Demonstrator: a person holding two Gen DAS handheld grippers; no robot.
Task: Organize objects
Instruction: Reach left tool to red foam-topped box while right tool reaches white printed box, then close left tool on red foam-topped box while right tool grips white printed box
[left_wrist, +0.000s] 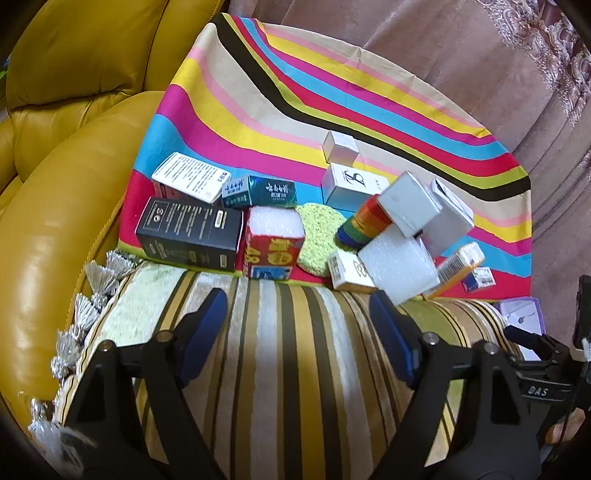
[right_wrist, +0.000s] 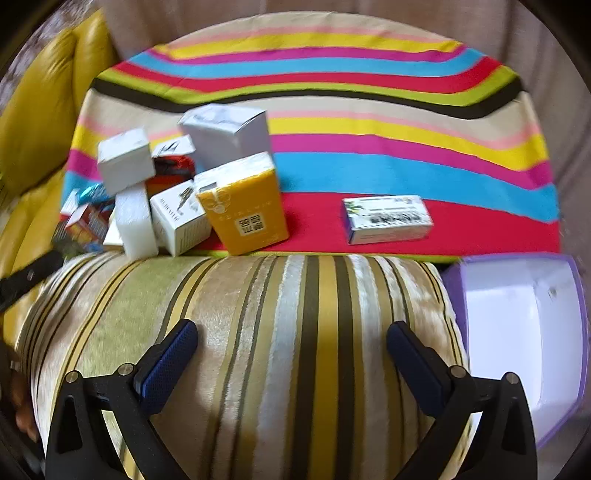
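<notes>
Many small boxes lie jumbled on a striped cloth (left_wrist: 295, 96). In the left wrist view I see a black box (left_wrist: 190, 232), a red box (left_wrist: 273, 243), a teal box (left_wrist: 260, 191), a green knitted pad (left_wrist: 319, 236), a rainbow roll (left_wrist: 364, 221) and white boxes (left_wrist: 410, 208). In the right wrist view a yellow box (right_wrist: 245, 208) leans on the pile, and a purple-white box (right_wrist: 388, 218) lies alone. My left gripper (left_wrist: 297, 325) and right gripper (right_wrist: 291, 343) are open and empty, above a striped cushion (right_wrist: 288, 332).
A yellow leather armchair (left_wrist: 70, 147) stands to the left. A purple-rimmed white container (right_wrist: 524, 332) sits right of the cushion. Beige upholstery (left_wrist: 480, 66) rises behind the cloth. The cushion has silver tassels (left_wrist: 85, 302) on its left edge.
</notes>
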